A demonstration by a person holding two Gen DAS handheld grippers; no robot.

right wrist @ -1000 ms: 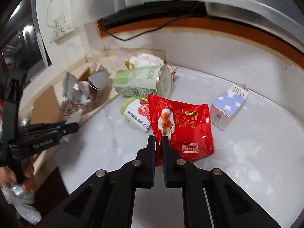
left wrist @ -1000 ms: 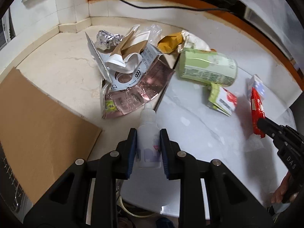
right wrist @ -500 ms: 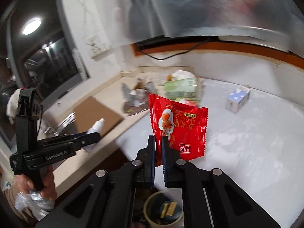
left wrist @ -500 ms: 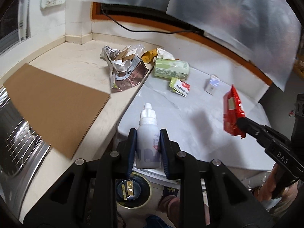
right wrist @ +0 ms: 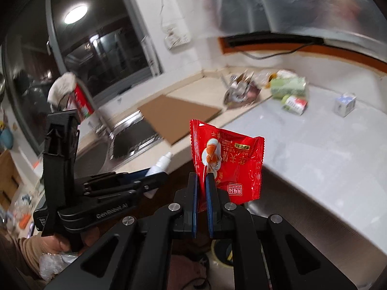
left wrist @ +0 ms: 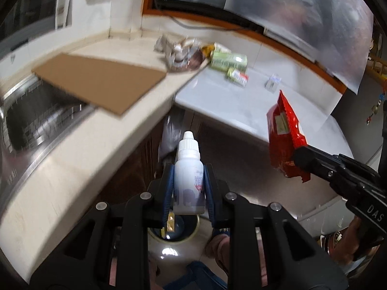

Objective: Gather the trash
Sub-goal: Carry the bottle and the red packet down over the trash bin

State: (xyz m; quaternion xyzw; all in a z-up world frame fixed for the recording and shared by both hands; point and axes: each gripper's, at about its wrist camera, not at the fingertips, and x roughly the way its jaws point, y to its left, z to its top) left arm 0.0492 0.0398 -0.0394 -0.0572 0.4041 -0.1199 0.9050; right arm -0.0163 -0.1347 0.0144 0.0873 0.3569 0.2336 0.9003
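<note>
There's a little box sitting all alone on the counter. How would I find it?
Start at the grey counter that runs under the orange window ledge. Go past the green can lying on its side and the small green and red packet in front of it. The little box stands off to their right, near the wall. It is the only pale blue and white thing there.

Both grippers are showing as matte black plastic frames with triangular cut-outs and round silver screws. The left gripper (left wrist: pixel 188 186) is wearing dark blue pads on its fingers (left wrist: pixel 169 188); the right gripper (right wrist: pixel 202 193) is carrying the same. White lettering is running along the side bodies. At lower left of the right view, a tan sleeve (right wrist: pixel 26 249) is showing.
</note>
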